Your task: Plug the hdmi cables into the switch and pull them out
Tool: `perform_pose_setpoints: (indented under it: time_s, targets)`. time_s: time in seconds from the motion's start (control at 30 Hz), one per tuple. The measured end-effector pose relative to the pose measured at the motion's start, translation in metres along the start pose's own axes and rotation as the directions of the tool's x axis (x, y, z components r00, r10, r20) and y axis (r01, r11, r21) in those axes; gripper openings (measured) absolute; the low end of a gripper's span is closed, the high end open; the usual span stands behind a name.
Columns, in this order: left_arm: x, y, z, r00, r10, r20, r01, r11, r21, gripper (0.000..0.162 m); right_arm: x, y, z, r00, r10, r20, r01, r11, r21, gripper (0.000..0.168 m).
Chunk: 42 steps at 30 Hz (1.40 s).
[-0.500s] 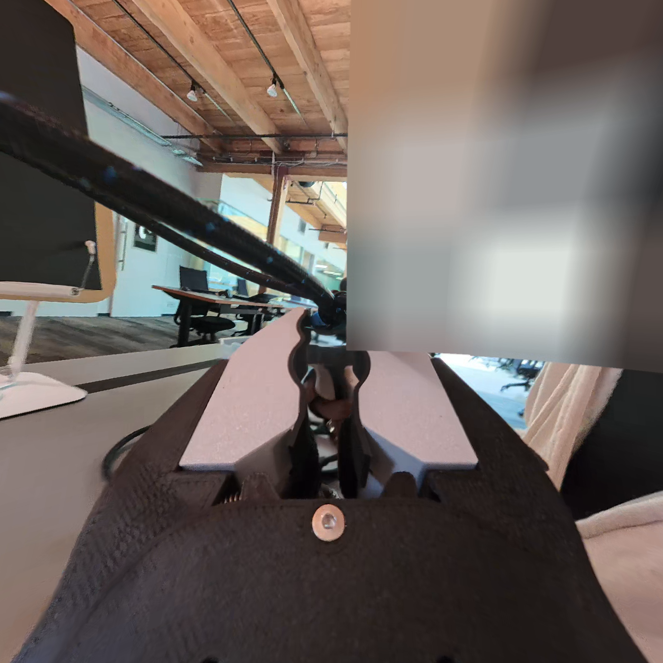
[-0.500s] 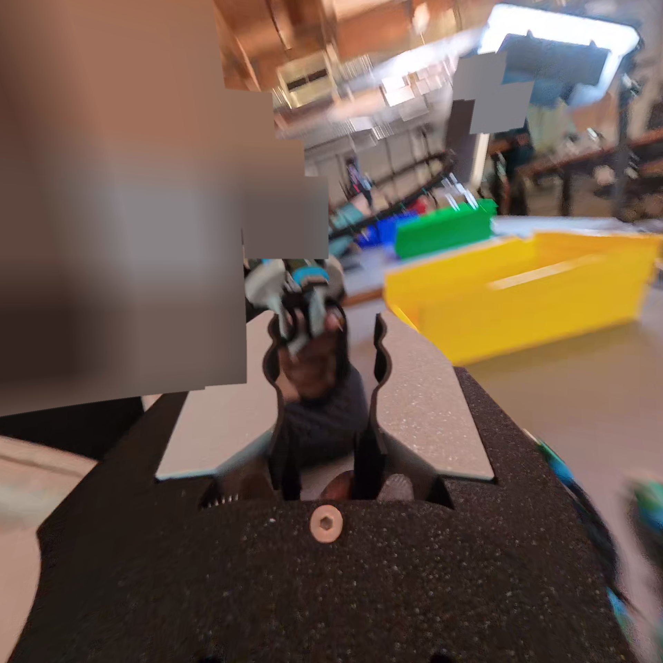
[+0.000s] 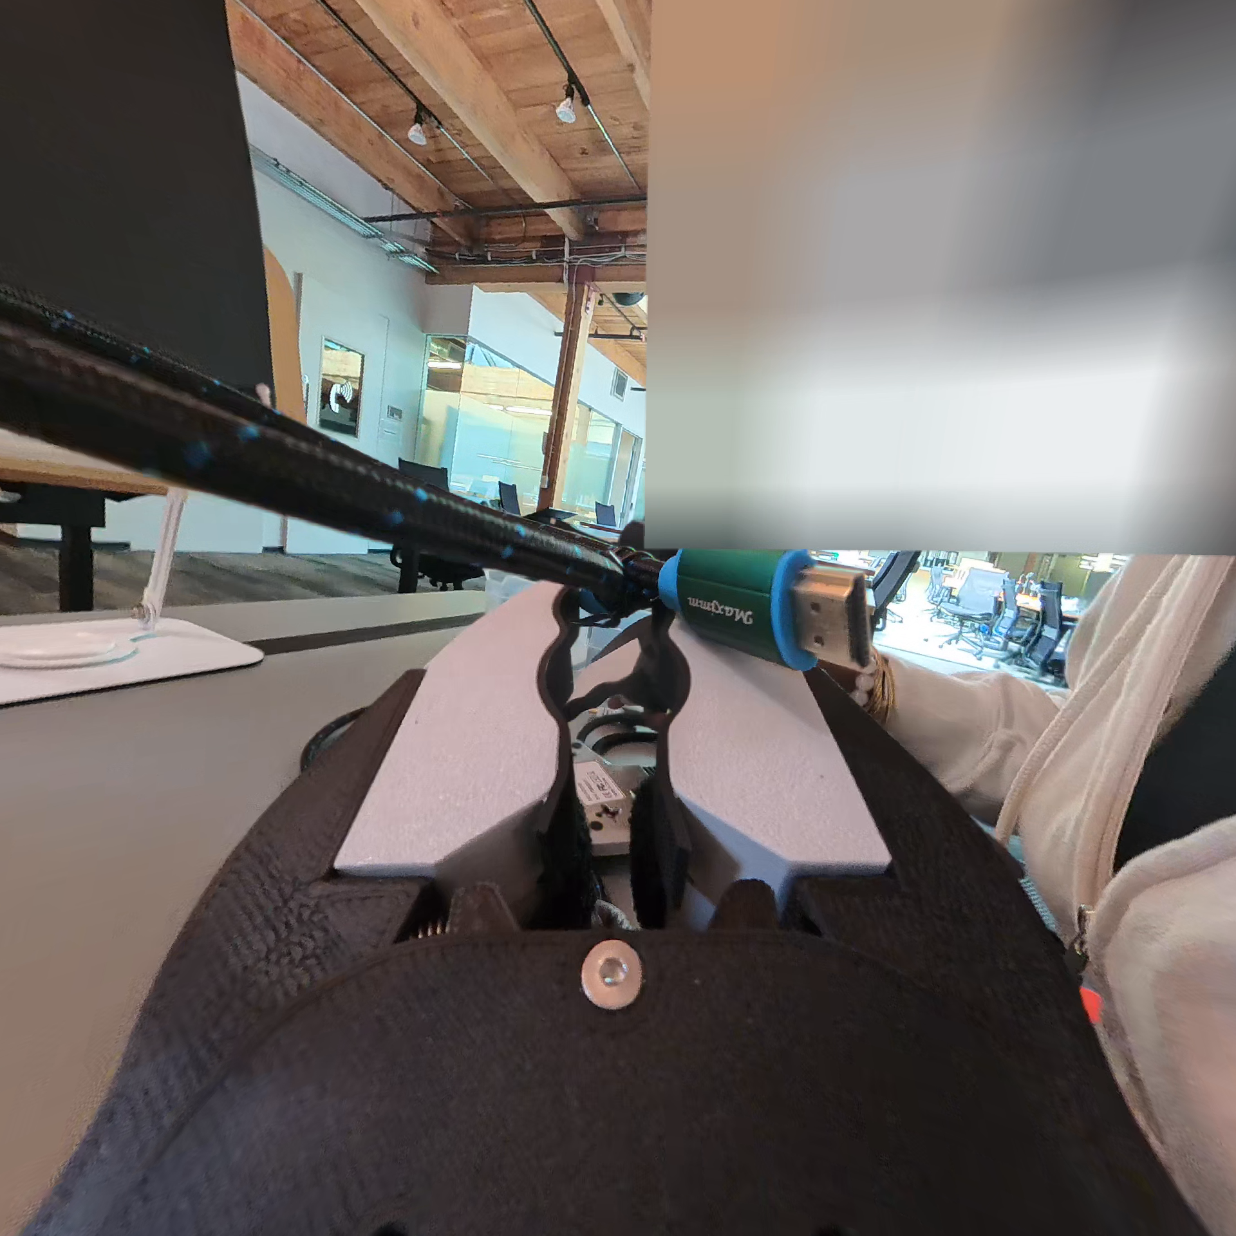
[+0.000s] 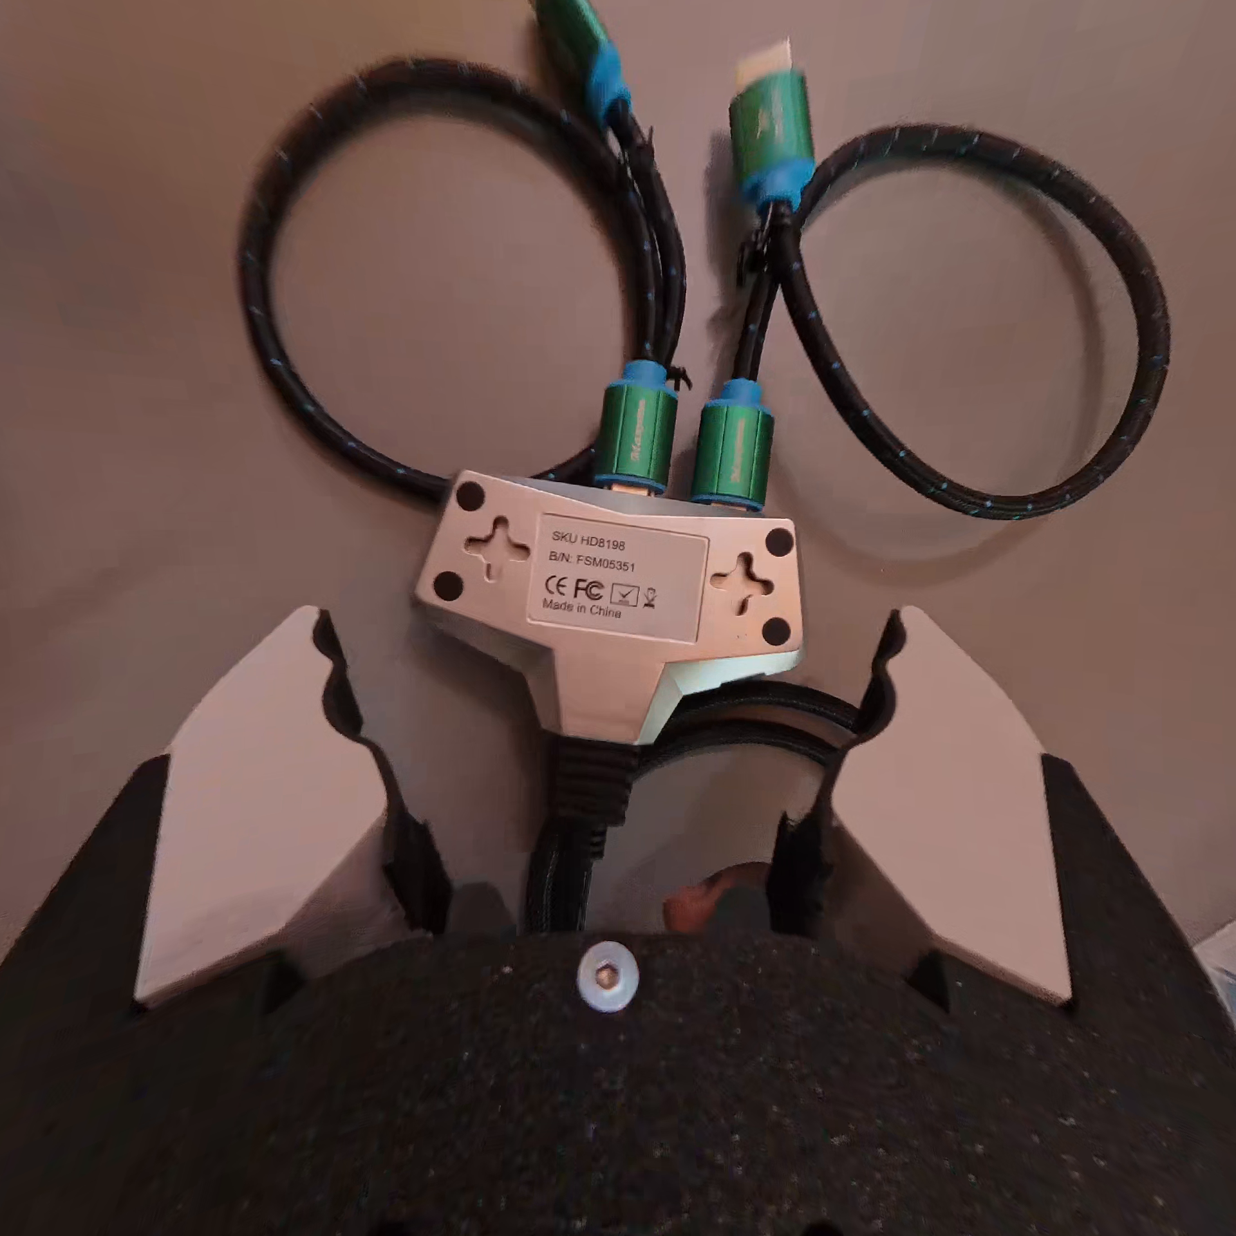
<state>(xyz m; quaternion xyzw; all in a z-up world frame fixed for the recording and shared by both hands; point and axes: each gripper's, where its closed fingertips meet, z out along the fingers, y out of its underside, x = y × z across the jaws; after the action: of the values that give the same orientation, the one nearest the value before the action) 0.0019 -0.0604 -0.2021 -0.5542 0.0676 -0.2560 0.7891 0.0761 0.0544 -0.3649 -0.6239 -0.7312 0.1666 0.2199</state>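
In the right wrist view the silver switch (image 4: 602, 602) lies underside up on the table. Two green HDMI plugs, one (image 4: 634, 435) beside the other (image 4: 732, 455), sit in its far side. Their black braided cables (image 4: 267, 267) loop out, with free plugs at the top, one on the left (image 4: 575, 53) and one on the right (image 4: 769, 127). My right gripper (image 4: 605, 622) is open wide just above the switch's near end, astride its own black lead (image 4: 575, 836). My left gripper (image 3: 615, 602) is shut on a braided cable (image 3: 334, 461) just behind a green plug (image 3: 729, 602), held up in the air and pointing right.
A dark monitor (image 3: 120, 200) on a white stand (image 3: 100, 649) is at the left on the grey table (image 3: 134, 836). A person's cream sleeve (image 3: 970, 722) is close on the right. The switch also shows between my left fingers (image 3: 602, 796).
My right gripper has swung from facing the room to looking down on the switch, and has opened wide. In the left view the green plug has come into sight at the fingertips.
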Motion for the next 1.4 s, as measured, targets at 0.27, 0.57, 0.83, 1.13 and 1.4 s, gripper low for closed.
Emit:
perform_pose_setpoints:
  time_s: [0.27, 0.57, 0.83, 1.13, 1.4]
  targets:
    - [-0.003, 0.015, -0.002, 1.000, -0.006, -0.002, 0.006, 0.999, -0.052, 0.020, -0.002, -0.005, 0.016, 0.995, 0.075, 0.060, -0.079, 0.995, 0.066, 0.121]
    - [-0.006, 0.027, 0.003, 0.999, -0.054, -0.005, 0.053, 0.991, -0.119, 0.020, -0.008, -0.025, -0.004, 0.985, -0.053, 0.162, 0.005, 0.958, 0.286, 0.120]
    - [0.013, 0.058, 0.015, 0.987, -0.142, -0.076, 0.110, 0.939, -0.327, 0.020, -0.031, -0.025, -0.014, 0.942, -0.257, 0.214, 0.177, 0.927, 0.332, 0.120]
    - [0.013, 0.046, 0.011, 0.984, -0.139, -0.112, 0.109, 0.966, -0.236, 0.020, -0.028, -0.015, -0.006, 0.901, -0.365, 0.235, 0.312, 0.921, 0.234, 0.125]
    - [0.016, 0.045, 0.010, 0.982, -0.125, -0.144, 0.091, 0.970, -0.226, 0.020, -0.014, 0.031, -0.016, 0.932, -0.314, 0.182, 0.318, 0.948, 0.005, 0.072]
